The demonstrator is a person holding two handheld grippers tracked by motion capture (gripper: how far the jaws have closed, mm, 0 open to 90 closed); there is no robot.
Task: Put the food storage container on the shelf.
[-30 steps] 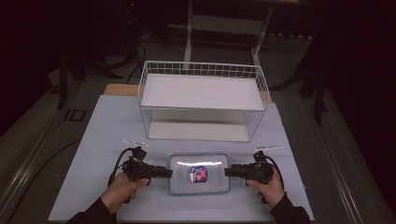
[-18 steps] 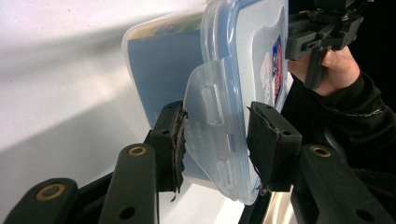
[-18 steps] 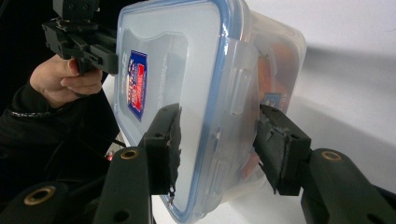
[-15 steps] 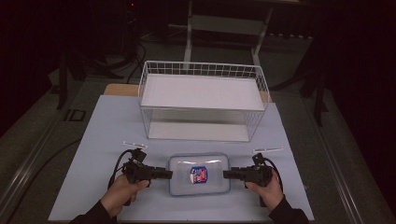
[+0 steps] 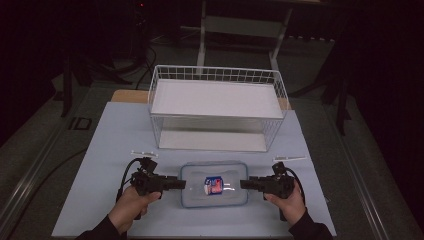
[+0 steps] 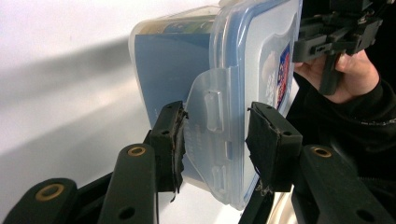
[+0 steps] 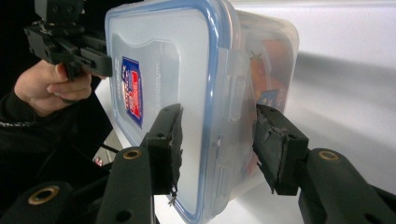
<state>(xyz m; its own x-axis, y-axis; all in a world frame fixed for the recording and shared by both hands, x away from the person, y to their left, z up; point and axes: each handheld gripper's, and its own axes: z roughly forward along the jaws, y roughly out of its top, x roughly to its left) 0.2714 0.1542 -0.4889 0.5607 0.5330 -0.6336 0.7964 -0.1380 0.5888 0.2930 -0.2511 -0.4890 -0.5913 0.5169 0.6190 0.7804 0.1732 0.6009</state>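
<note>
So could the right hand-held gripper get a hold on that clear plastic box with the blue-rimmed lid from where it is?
Probably yes. The right hand-held gripper already straddles the side latch of the clear plastic box with the blue-rimmed lid, one jaw on each side, with nothing between; its jaws have just been closing.

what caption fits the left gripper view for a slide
Left hand-held gripper clamps the side latch of a clear lidded container on a white table.
</note>
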